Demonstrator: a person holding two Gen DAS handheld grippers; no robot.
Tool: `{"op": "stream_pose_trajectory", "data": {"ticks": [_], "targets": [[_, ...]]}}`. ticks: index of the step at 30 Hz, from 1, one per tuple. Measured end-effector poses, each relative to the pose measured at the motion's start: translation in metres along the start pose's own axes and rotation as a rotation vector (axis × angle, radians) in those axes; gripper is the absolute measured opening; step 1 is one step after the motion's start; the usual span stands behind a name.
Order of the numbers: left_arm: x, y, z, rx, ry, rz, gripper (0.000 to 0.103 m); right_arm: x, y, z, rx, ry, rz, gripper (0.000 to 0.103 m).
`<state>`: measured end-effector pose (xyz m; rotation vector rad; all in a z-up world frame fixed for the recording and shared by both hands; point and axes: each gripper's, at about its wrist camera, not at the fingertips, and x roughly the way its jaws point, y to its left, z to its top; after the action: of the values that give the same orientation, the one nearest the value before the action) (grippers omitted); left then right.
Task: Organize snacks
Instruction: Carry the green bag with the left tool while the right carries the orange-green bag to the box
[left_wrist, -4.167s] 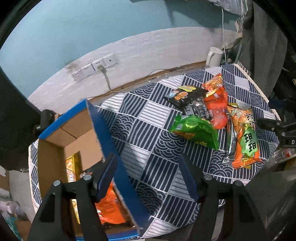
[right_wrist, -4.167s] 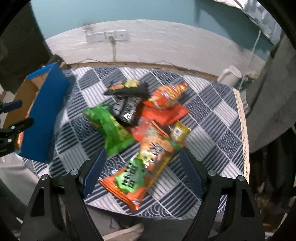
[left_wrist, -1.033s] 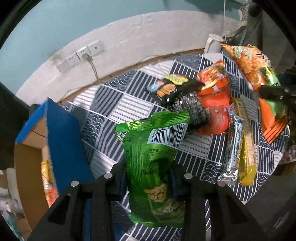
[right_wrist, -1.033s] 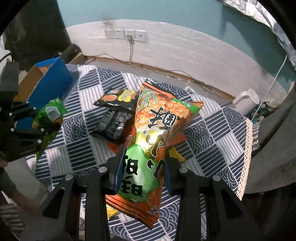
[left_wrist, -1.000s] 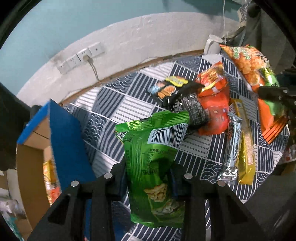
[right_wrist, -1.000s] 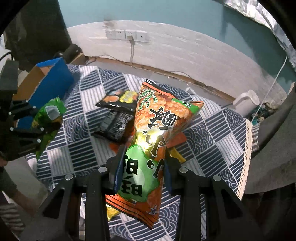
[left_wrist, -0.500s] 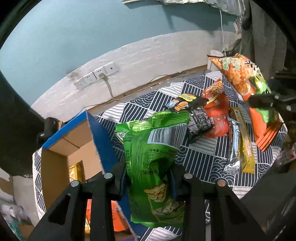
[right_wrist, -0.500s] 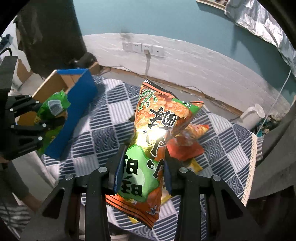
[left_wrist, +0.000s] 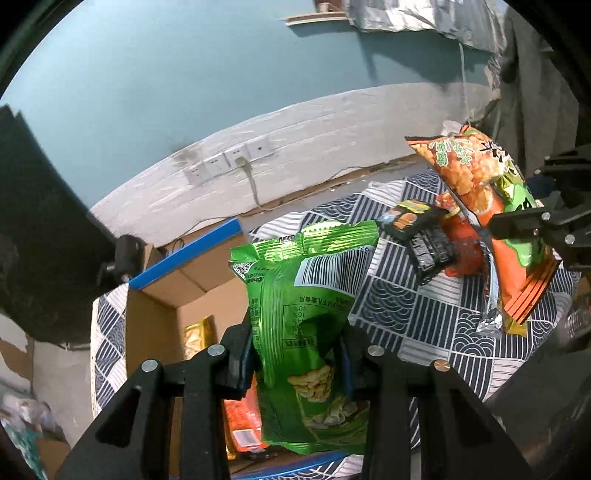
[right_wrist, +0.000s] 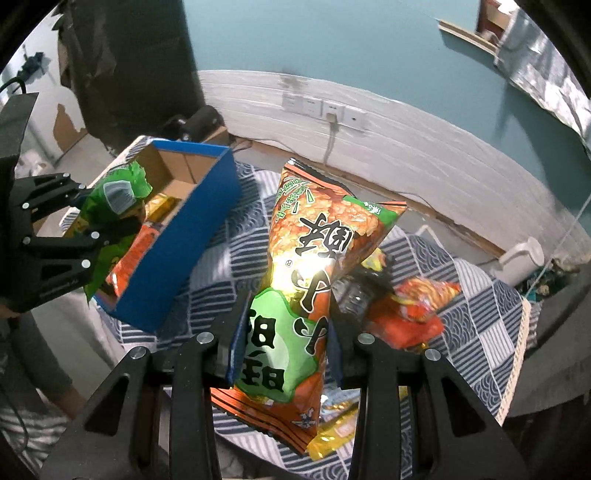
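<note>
My left gripper (left_wrist: 297, 354) is shut on a green snack bag (left_wrist: 306, 314) and holds it above the open blue cardboard box (left_wrist: 184, 254). My right gripper (right_wrist: 284, 350) is shut on a long orange and green snack bag (right_wrist: 314, 266), held high above the table. In the right wrist view the left gripper (right_wrist: 92, 225) with the green bag (right_wrist: 118, 195) hovers over the box (right_wrist: 192, 236). In the left wrist view the right gripper (left_wrist: 524, 221) holds the orange bag (left_wrist: 491, 206) at the right.
Several snacks lie on the patterned tablecloth (right_wrist: 480, 317): black packets (left_wrist: 424, 232), an orange-red bag (right_wrist: 410, 314), a yellow wrapper (right_wrist: 332, 432). The box holds orange and gold packets (left_wrist: 240, 417). A white kettle (right_wrist: 524, 254) stands at the back right. The wall has sockets (left_wrist: 229, 162).
Both grippers, open and empty four seconds ago, have closed on bags and lifted them. The left one has carried the green bag leftward over the box; the right one has risen.
</note>
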<state>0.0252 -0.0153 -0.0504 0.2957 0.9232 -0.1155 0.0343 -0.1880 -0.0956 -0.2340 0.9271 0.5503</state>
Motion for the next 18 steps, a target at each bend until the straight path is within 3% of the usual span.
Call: {"op": "stream_pose_trajectory", "data": {"ticks": [18], "targets": [[0.006, 0.091, -0.037, -0.139, 0.022, 0.097, 0.036, 0.044, 0.086, 0.06, -0.104, 0.014, 0.098, 0.035]]}}
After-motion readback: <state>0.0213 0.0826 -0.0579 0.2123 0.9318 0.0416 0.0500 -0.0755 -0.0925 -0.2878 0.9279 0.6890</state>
